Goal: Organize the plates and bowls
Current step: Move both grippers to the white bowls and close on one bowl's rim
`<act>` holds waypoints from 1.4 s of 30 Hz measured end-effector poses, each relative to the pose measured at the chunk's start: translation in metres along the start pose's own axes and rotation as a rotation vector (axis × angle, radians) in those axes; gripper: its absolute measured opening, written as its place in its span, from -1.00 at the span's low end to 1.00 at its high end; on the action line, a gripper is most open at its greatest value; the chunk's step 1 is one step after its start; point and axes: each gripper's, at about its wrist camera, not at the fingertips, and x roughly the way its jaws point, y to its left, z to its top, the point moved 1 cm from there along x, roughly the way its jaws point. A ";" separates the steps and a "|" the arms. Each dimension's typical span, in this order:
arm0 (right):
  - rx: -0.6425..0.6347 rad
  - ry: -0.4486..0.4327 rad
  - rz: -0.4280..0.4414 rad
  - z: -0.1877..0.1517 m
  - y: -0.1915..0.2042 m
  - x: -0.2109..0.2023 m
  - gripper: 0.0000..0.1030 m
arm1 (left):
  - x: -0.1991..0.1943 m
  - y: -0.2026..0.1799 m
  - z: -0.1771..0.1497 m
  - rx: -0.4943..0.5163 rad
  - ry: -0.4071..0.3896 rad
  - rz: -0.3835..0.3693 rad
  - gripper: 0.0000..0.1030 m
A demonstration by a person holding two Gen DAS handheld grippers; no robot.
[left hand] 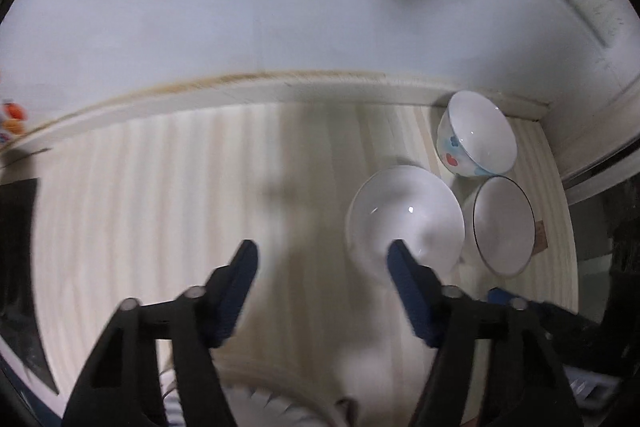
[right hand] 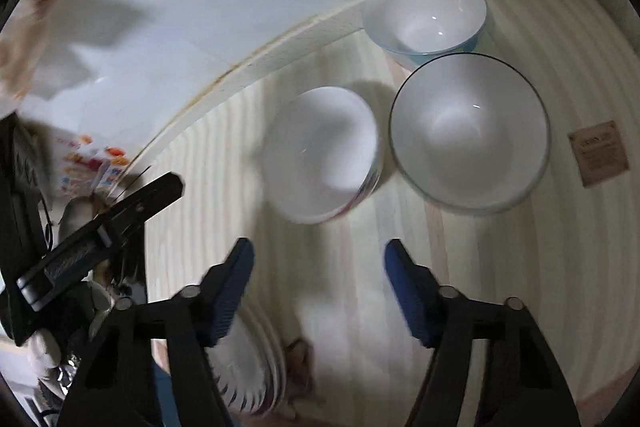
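Three white bowls stand on a pale striped table near the wall. In the left wrist view a plain bowl [left hand: 404, 215] is nearest, a dark-rimmed bowl [left hand: 503, 225] is to its right, and a bowl with red and blue flowers [left hand: 476, 135] sits in the far corner. My left gripper [left hand: 322, 255] is open and empty, just left of the plain bowl. In the right wrist view the same bowls show: patterned bowl [right hand: 320, 151], dark-rimmed bowl [right hand: 470, 135], blue-bottomed bowl [right hand: 426, 17]. My right gripper [right hand: 318, 253] is open and empty, short of them. Stacked plates [right hand: 248, 371] lie below its left finger.
A white wall and raised ledge [left hand: 280, 87] run behind the table. A brown label [right hand: 599, 153] lies on the table at the right. The other gripper's black body [right hand: 96, 227] and colourful packaging [right hand: 92, 163] are at the left. Plate edges [left hand: 260, 391] show at the bottom.
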 end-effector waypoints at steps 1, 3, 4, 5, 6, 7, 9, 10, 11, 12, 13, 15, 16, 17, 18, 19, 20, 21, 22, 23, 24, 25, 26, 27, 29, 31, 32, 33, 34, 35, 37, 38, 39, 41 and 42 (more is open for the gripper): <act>0.007 0.008 -0.006 0.004 -0.003 0.008 0.24 | 0.013 -0.002 0.007 0.002 0.026 -0.011 0.05; 0.024 0.016 -0.038 0.012 -0.008 0.023 0.07 | 0.035 -0.008 0.016 0.011 0.068 -0.024 -0.02; 0.030 0.017 -0.042 0.015 -0.009 0.031 0.03 | 0.040 -0.009 0.016 0.016 0.081 -0.031 -0.13; 0.041 0.018 -0.037 0.019 -0.011 0.038 -0.09 | 0.051 -0.012 0.019 0.024 0.106 -0.036 -0.23; 0.047 0.021 -0.035 0.020 -0.012 0.042 -0.18 | 0.058 -0.014 0.023 0.033 0.122 -0.038 -0.27; 0.055 0.026 -0.034 0.023 -0.012 0.049 -0.22 | 0.066 -0.017 0.024 0.045 0.141 -0.051 -0.38; 0.059 0.023 -0.049 0.025 -0.010 0.058 -0.30 | 0.077 -0.020 0.023 0.070 0.171 -0.066 -0.49; 0.058 0.020 -0.073 0.027 -0.009 0.063 -0.33 | 0.079 -0.022 0.022 0.079 0.177 -0.067 -0.51; 0.067 0.019 -0.082 0.027 -0.009 0.068 -0.38 | 0.082 -0.025 0.021 0.095 0.178 -0.063 -0.52; 0.076 0.022 -0.088 0.028 -0.008 0.074 -0.42 | 0.082 -0.027 0.020 0.109 0.174 -0.053 -0.52; 0.079 0.019 -0.095 0.028 -0.008 0.077 -0.43 | 0.081 -0.028 0.019 0.122 0.168 -0.046 -0.52; 0.075 0.004 -0.103 0.030 -0.006 0.079 -0.44 | 0.078 -0.029 0.017 0.127 0.165 -0.051 -0.52; 0.071 0.003 -0.106 0.030 -0.005 0.080 -0.45 | 0.076 -0.030 0.016 0.127 0.164 -0.053 -0.52; 0.068 0.000 -0.108 0.030 -0.004 0.081 -0.45 | 0.073 -0.030 0.015 0.129 0.159 -0.057 -0.52; 0.065 -0.001 -0.109 0.029 -0.003 0.081 -0.46 | 0.069 -0.031 0.012 0.135 0.152 -0.061 -0.52; 0.064 -0.001 -0.110 0.028 -0.002 0.081 -0.47 | 0.066 -0.032 0.011 0.139 0.148 -0.060 -0.52; 0.063 0.000 -0.110 0.025 -0.002 0.081 -0.47 | 0.061 -0.035 0.008 0.147 0.140 -0.058 -0.52; 0.059 0.002 -0.110 0.023 -0.001 0.081 -0.47 | 0.058 -0.036 0.008 0.154 0.134 -0.057 -0.52; 0.053 0.001 -0.112 0.021 0.000 0.081 -0.47 | 0.054 -0.037 0.008 0.158 0.129 -0.055 -0.52; 0.045 0.000 -0.114 0.019 0.002 0.080 -0.47 | 0.048 -0.038 0.004 0.164 0.121 -0.052 -0.52; 0.041 0.001 -0.113 0.016 0.005 0.078 -0.48 | 0.043 -0.039 0.000 0.168 0.115 -0.052 -0.52; 0.036 0.000 -0.110 0.014 0.007 0.076 -0.48 | 0.038 -0.040 0.000 0.169 0.110 -0.053 -0.52; 0.032 -0.001 -0.110 0.013 0.009 0.075 -0.48 | 0.031 -0.041 -0.005 0.171 0.103 -0.055 -0.52; 0.023 -0.004 -0.109 0.010 0.011 0.071 -0.48 | 0.026 -0.040 -0.008 0.172 0.100 -0.058 -0.52; 0.006 -0.007 -0.106 0.004 0.015 0.062 -0.48 | 0.015 -0.042 -0.017 0.167 0.093 -0.065 -0.52; -0.003 -0.010 -0.100 -0.002 0.016 0.053 -0.48 | 0.013 -0.041 -0.021 0.166 0.092 -0.071 -0.52; -0.013 -0.011 -0.101 -0.007 0.017 0.048 -0.48 | 0.006 -0.043 -0.028 0.169 0.087 -0.078 -0.52; -0.021 -0.013 -0.104 -0.011 0.018 0.043 -0.48 | 0.002 -0.044 -0.032 0.173 0.084 -0.084 -0.52; -0.027 -0.013 -0.106 -0.015 0.018 0.038 -0.48 | 0.000 -0.048 -0.037 0.176 0.084 -0.087 -0.52; -0.031 -0.012 -0.108 -0.019 0.016 0.034 -0.48 | -0.004 -0.051 -0.043 0.183 0.084 -0.092 -0.52; -0.041 -0.011 -0.114 -0.030 0.013 0.023 -0.48 | -0.009 -0.056 -0.053 0.195 0.082 -0.102 -0.52; -0.042 -0.011 -0.115 -0.034 0.011 0.018 -0.48 | -0.012 -0.060 -0.060 0.199 0.085 -0.106 -0.52; -0.044 -0.008 -0.115 -0.039 0.009 0.014 -0.48 | -0.014 -0.063 -0.066 0.203 0.089 -0.112 -0.52; -0.048 -0.004 -0.124 -0.052 0.005 0.006 -0.48 | -0.014 -0.070 -0.075 0.208 0.096 -0.122 -0.52; -0.048 -0.002 -0.125 -0.057 0.004 0.005 -0.48 | -0.013 -0.073 -0.081 0.208 0.102 -0.128 -0.52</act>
